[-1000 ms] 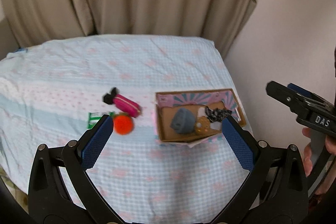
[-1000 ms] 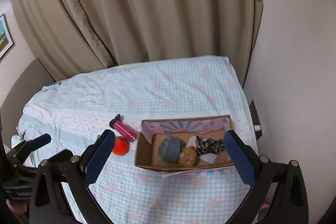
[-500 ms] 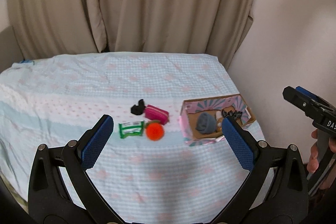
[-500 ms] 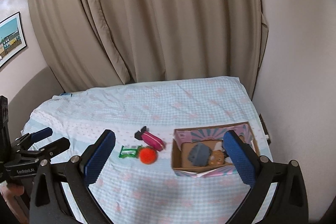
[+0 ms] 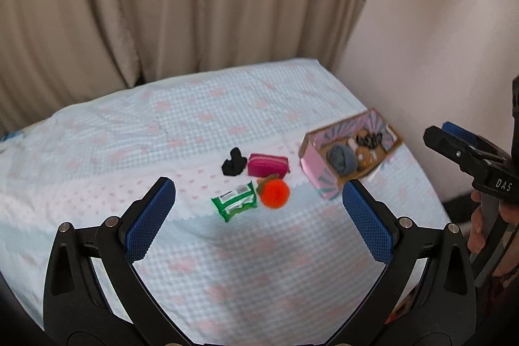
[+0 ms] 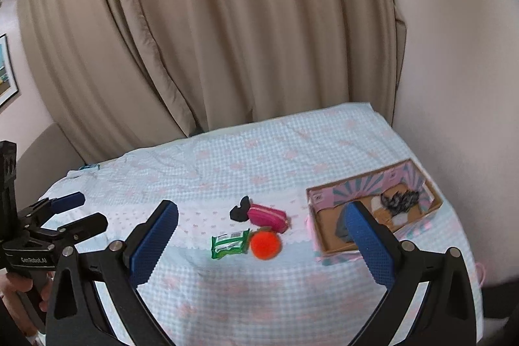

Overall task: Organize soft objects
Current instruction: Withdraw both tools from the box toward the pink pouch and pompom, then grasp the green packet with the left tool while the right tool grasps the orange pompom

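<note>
Both grippers hang wide open and empty above the bed, with four loose items left to box.

Left gripper [image 5: 259,209] frames the cluster at centre frame: an orange pom-pom [image 5: 274,193] touching a green wipes packet [image 5: 235,201], with a magenta zip pouch [image 5: 268,165] and a black fabric piece [image 5: 233,163] just behind. Right gripper [image 6: 261,235] spans the same cluster; its right finger covers part of the cardboard box [image 6: 327,227] at right of frame, which already holds a grey rolled cloth [image 5: 340,158] and a dark patterned fabric [image 6: 399,200]. Likely next is a pick; the pom-pom looks easiest, taken from above with fingers straddling it, clear of the packet, squeezed lightly since it will compress.
</note>
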